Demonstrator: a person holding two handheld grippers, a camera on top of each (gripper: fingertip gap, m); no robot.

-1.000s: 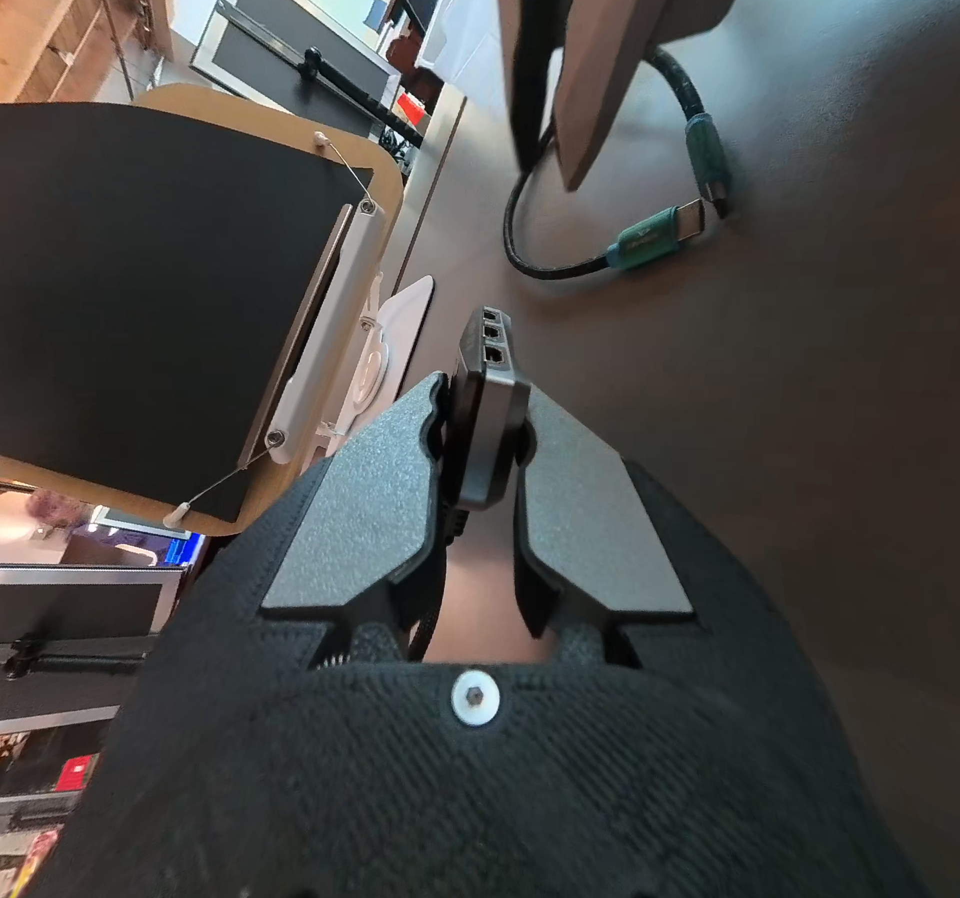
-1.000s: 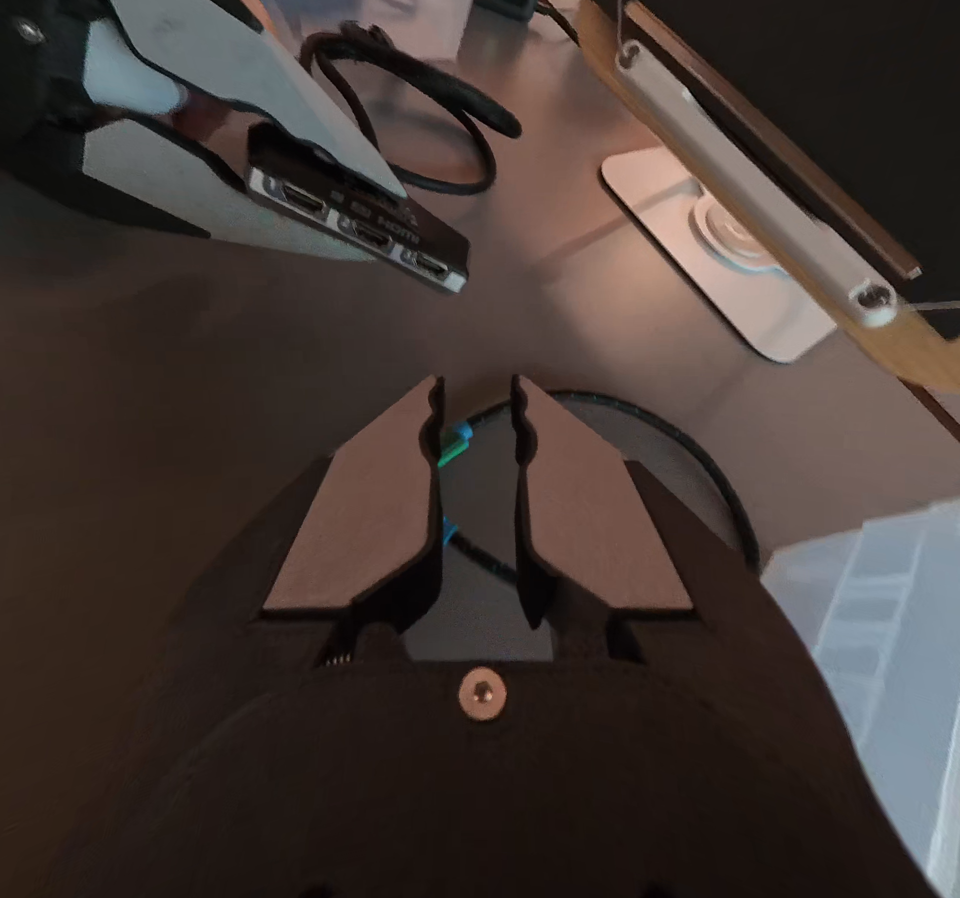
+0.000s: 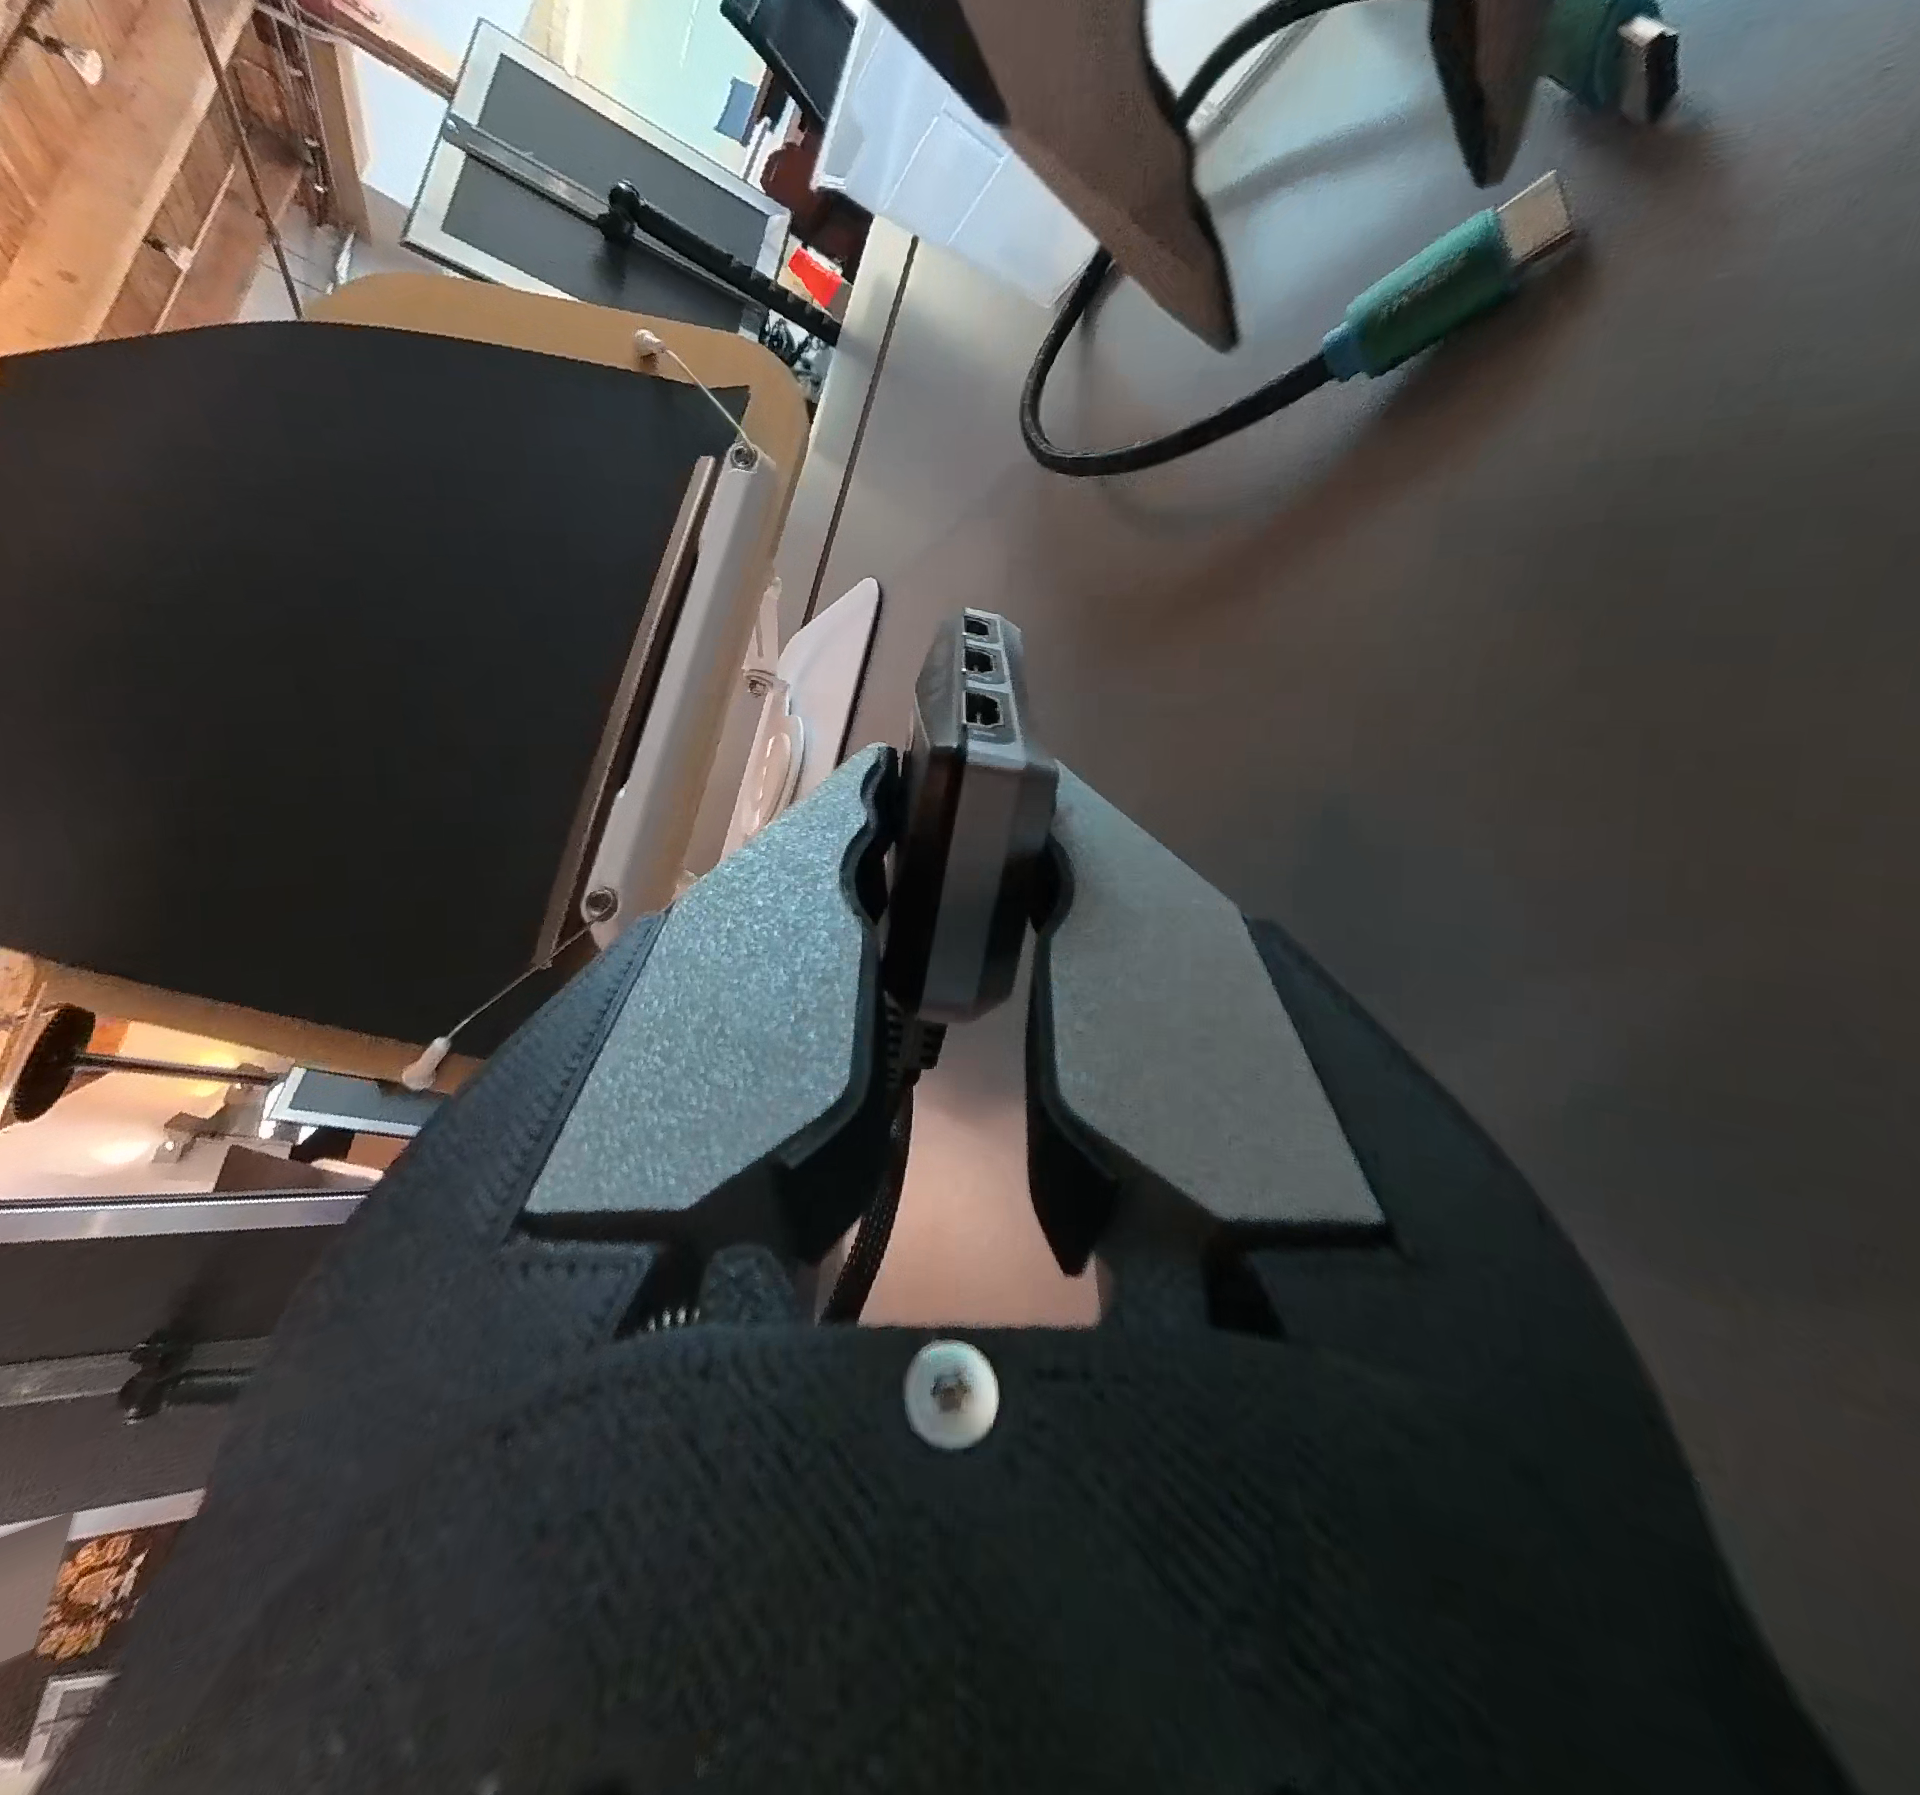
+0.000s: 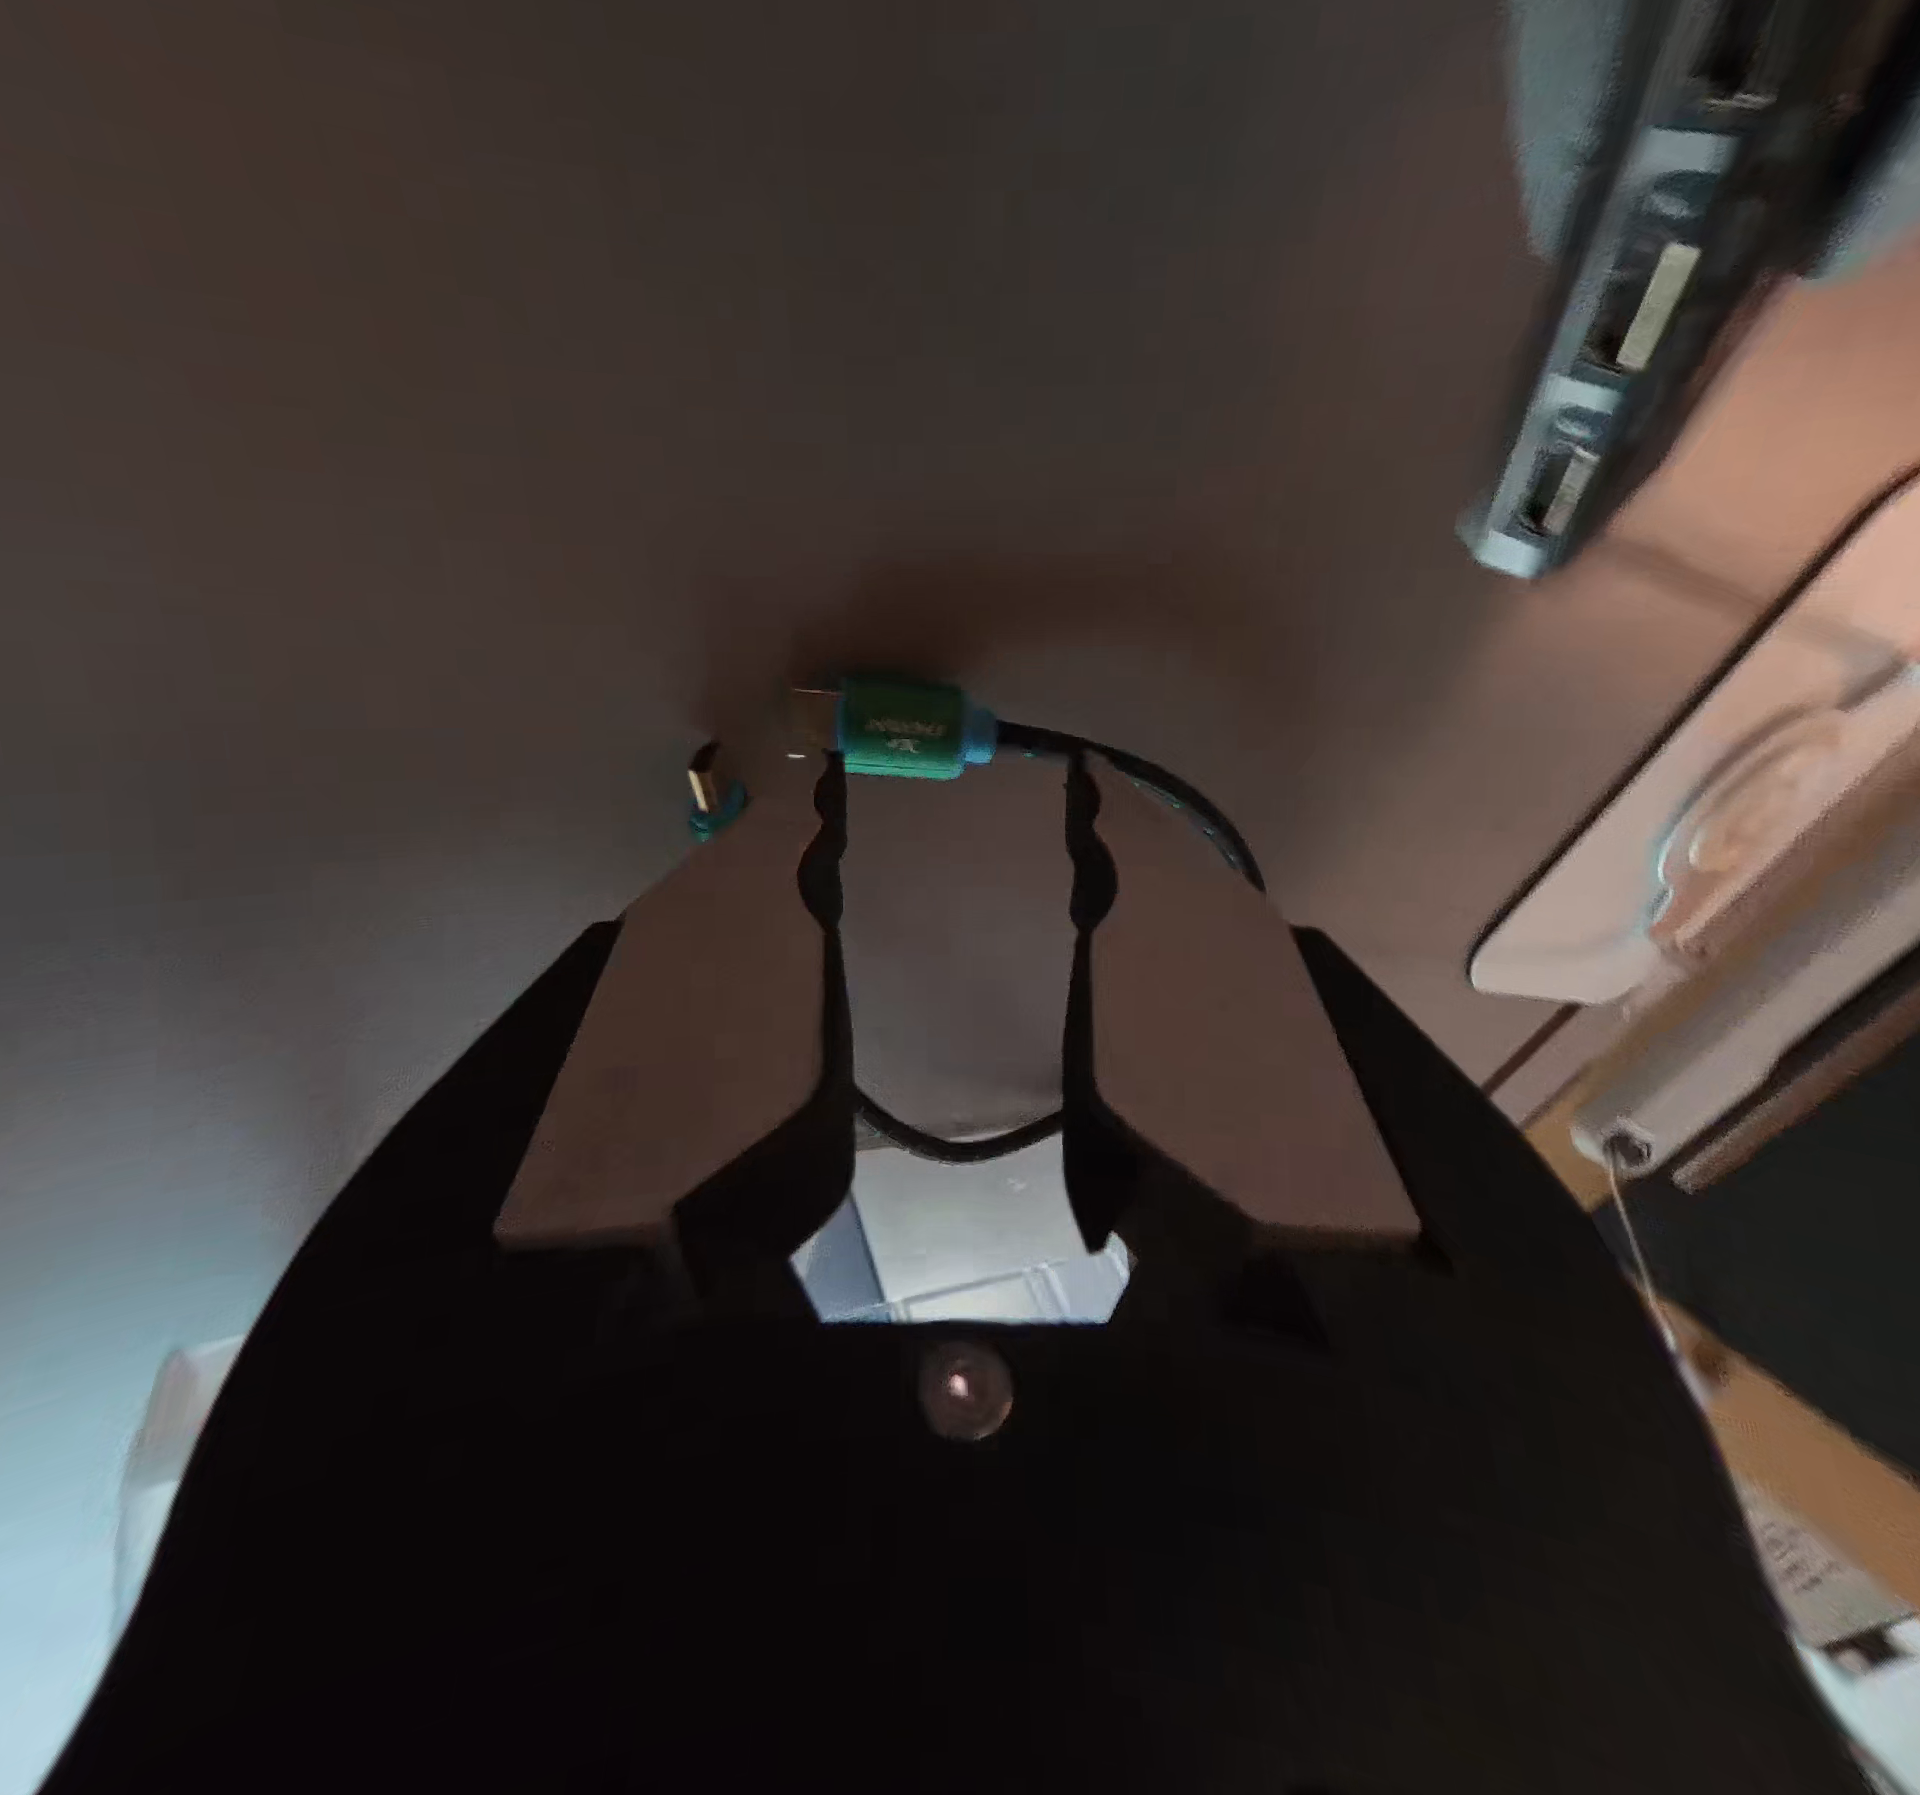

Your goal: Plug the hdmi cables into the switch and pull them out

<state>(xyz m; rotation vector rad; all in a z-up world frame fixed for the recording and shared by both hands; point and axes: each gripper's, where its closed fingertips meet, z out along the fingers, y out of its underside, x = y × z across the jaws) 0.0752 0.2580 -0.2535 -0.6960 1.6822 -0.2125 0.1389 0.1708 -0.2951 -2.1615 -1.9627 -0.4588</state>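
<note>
HDMI switch (image 3: 961, 810), a flat black box, sits pinched between the pads of the left gripper (image 3: 966, 789), both pressing on its broad faces, its row of three ports turned toward 12 o'clock in the left wrist view. A dark braided cord runs from its near end back between the fingers. The box hangs above a dark brown table (image 3: 1455, 810).

At 1 o'clock on the table lie two green-shelled HDMI plugs: one (image 3: 1444, 291) at the end of a looping black cable (image 3: 1122, 457), the other (image 3: 1621, 41) partly behind a finger of the right gripper (image 4: 951, 769). That gripper hovers with fingers spread and nothing between them; in its own view the green plug (image 4: 904, 727) lies flat just beyond its fingertips, the second plug (image 4: 707, 795) at 9 o'clock of it. A white stand base (image 4: 1662, 862) rests at 3 o'clock.
</note>
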